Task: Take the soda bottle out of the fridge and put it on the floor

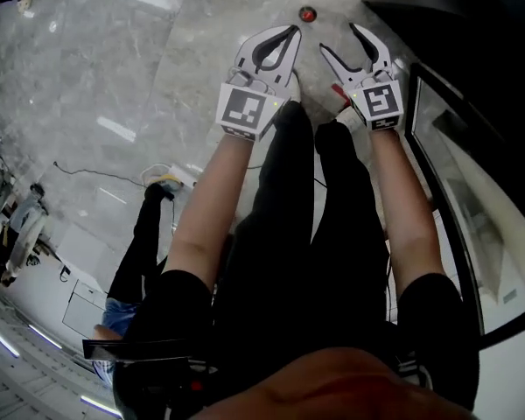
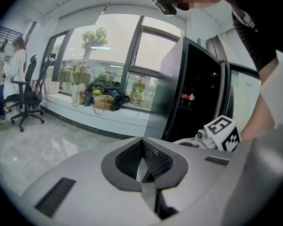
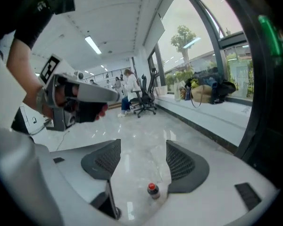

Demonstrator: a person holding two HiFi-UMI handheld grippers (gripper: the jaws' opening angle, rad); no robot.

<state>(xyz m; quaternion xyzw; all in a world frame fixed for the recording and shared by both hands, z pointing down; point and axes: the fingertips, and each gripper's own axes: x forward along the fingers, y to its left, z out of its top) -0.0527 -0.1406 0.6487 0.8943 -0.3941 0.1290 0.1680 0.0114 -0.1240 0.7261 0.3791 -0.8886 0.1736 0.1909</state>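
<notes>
The soda bottle [image 1: 307, 13] stands upright on the grey marble floor, seen from above by its red cap. In the right gripper view the bottle [image 3: 153, 190] stands low between the jaws, farther off on the floor and not gripped. My right gripper [image 1: 339, 38] is open and empty just short of it; its pads [image 3: 186, 163] stand wide apart. My left gripper [image 1: 290, 31] hangs beside it to the left, shut on nothing, with its pads [image 2: 155, 160] meeting at the tip. The dark fridge [image 2: 198, 98] stands open to the right, with small red-capped bottles [image 2: 188, 97] inside.
The fridge door [image 1: 472, 199] juts out at my right. A cable and power strip [image 1: 168, 178] lie on the floor to the left. Office chairs [image 3: 144, 98] and people stand far back; bags [image 2: 104, 98] sit on the window ledge.
</notes>
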